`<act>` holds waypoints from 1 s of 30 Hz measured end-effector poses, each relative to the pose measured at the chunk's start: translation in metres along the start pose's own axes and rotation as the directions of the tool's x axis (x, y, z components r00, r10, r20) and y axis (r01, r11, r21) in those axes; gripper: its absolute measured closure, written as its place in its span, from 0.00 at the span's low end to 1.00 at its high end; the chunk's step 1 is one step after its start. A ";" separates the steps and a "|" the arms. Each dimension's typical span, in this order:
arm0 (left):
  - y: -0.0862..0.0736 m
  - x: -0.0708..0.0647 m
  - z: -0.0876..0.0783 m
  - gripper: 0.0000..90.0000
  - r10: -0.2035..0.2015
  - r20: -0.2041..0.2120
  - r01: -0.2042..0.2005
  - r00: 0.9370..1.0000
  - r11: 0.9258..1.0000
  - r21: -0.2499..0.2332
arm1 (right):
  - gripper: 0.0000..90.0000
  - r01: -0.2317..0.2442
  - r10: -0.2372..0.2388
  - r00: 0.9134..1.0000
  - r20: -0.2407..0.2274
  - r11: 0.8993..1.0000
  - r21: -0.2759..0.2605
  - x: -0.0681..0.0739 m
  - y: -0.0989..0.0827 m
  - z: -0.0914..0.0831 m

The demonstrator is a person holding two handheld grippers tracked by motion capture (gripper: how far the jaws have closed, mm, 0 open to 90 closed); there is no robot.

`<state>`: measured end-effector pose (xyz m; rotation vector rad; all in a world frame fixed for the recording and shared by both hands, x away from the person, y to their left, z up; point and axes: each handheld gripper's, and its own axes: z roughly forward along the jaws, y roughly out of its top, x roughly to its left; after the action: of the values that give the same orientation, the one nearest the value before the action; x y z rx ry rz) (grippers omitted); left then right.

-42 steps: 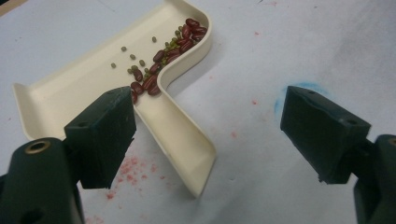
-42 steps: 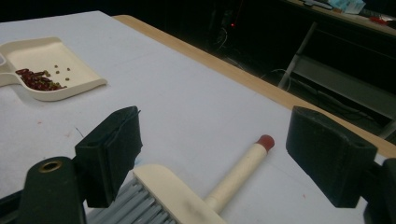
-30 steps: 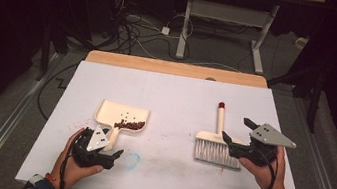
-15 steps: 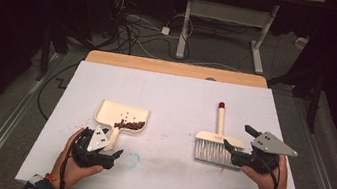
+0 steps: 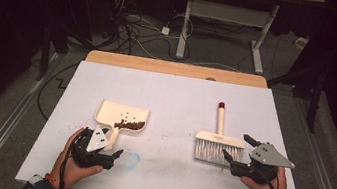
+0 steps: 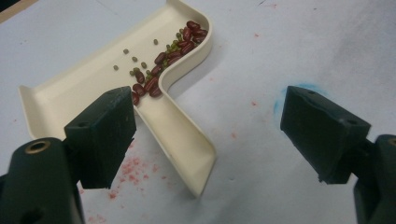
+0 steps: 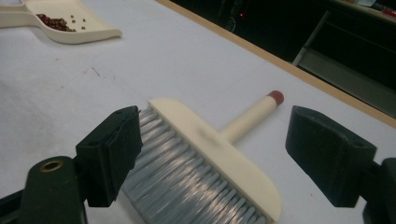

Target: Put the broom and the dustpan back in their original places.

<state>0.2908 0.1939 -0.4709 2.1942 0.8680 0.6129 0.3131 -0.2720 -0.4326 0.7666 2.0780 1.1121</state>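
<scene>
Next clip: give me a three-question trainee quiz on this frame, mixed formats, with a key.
1. True or false: the left gripper is shut on the handle of the cream dustpan.
2. Multiple choice: which way do the bristles of the hand brush point in the high view? A) toward the person B) toward the table's far edge C) toward the dustpan
3. Fill in: the dustpan holds red beans and smaller ____ ones.

Key: 1 false, its jaws stand open with the handle between them; 2 A, and the right gripper is open beside the brush; 3 green.
</scene>
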 end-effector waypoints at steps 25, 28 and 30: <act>-0.002 -0.003 -0.006 0.20 0.023 -0.013 -0.023 1.000 0.999 -0.025 | 0.21 0.003 -0.002 1.000 -0.018 0.999 0.033 0.011 -0.034 -0.006; -0.001 -0.003 -0.005 0.20 0.023 -0.012 -0.023 1.000 0.999 -0.026 | 0.21 0.004 -0.004 1.000 -0.018 1.000 0.030 0.012 -0.033 -0.007; -0.002 -0.003 -0.005 0.20 0.031 -0.009 -0.031 0.999 0.999 -0.026 | 0.21 0.002 -0.002 1.000 -0.022 1.000 0.028 0.012 -0.033 -0.008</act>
<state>0.2845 0.1945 -0.4693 2.1866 0.8279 0.6459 0.2935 -0.2823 -0.4610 0.7691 2.1163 1.0963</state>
